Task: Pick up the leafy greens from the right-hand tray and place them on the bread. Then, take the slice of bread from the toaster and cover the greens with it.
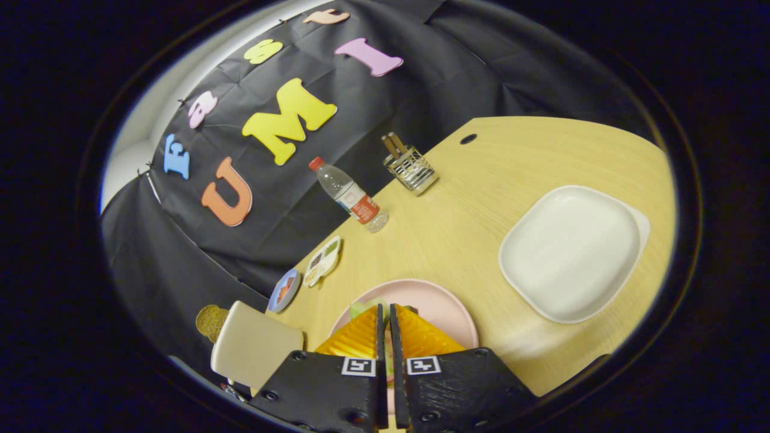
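Gripper view puts your gripper (385,313) right over the pink plate (448,307), its two fingers drawn almost together with only a thin slit between them; something pale shows in that slit, but you cannot tell whether they pinch it or are merely clenched. A scrap of leafy greens (367,308) peeks out just ahead of the fingertips on the plate. Expect it to be featherlight, limp and easily torn, so take it by a bunched fold rather than an edge. The white tray (571,252) beside the plate lies bare. The cream toaster (252,346) stands close on the plate's other side, near enough to catch a finger. Beyond the plate stand a tilted water bottle (349,195) and a wire utensil holder (412,168), both well apart.
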Demonstrator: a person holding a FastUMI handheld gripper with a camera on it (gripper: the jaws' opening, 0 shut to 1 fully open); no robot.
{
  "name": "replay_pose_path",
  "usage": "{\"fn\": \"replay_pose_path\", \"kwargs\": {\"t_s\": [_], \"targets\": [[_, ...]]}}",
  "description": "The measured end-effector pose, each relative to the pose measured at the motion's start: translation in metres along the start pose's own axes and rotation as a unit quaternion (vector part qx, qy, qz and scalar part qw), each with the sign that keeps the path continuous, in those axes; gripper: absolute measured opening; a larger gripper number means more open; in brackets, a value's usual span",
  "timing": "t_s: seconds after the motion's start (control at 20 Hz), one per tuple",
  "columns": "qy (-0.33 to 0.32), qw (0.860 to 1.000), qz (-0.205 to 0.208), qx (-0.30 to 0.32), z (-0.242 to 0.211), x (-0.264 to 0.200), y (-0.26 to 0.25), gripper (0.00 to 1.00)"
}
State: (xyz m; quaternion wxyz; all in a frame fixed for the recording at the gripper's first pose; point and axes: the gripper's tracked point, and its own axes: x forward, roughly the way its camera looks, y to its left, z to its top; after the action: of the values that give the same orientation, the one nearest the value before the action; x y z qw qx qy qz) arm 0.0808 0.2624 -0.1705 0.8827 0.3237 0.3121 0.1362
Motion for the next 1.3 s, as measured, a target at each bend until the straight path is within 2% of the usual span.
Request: {"fn": "replay_pose_path", "kwargs": {"t_s": [0.15, 0.2, 0.3, 0.4, 0.45, 0.6, 0.65, 0.8, 1.0, 1.2, 1.3], "targets": [[-0.003, 1.0, -0.008, -0.019, 0.001, -0.003, -0.005, 0.13], [-0.005, 1.0, -0.013, -0.028, 0.001, -0.006, -0.007, 0.26], [-0.019, 0.999, -0.02, -0.046, 0.007, -0.012, -0.009, 0.39], [-0.046, 0.996, -0.023, -0.068, 0.017, -0.023, -0.006, 0.61], [-0.063, 0.994, -0.022, -0.085, 0.024, -0.029, -0.002, 0.69], [-0.12, 0.98, -0.031, -0.159, 0.041, -0.051, 0.017, 0.91], [-0.139, 0.973, -0.033, -0.182, 0.046, -0.06, 0.027, 0.95], [-0.178, 0.956, -0.02, -0.233, 0.049, -0.08, 0.073, 0.95], [-0.19, 0.947, -0.003, -0.258, 0.031, -0.086, 0.132, 0.96], [-0.187, 0.94, 0.037, -0.283, -0.012, -0.084, 0.203, 0.96], [-0.181, 0.935, 0.04, -0.301, -0.033, -0.08, 0.226, 0.95]]}}
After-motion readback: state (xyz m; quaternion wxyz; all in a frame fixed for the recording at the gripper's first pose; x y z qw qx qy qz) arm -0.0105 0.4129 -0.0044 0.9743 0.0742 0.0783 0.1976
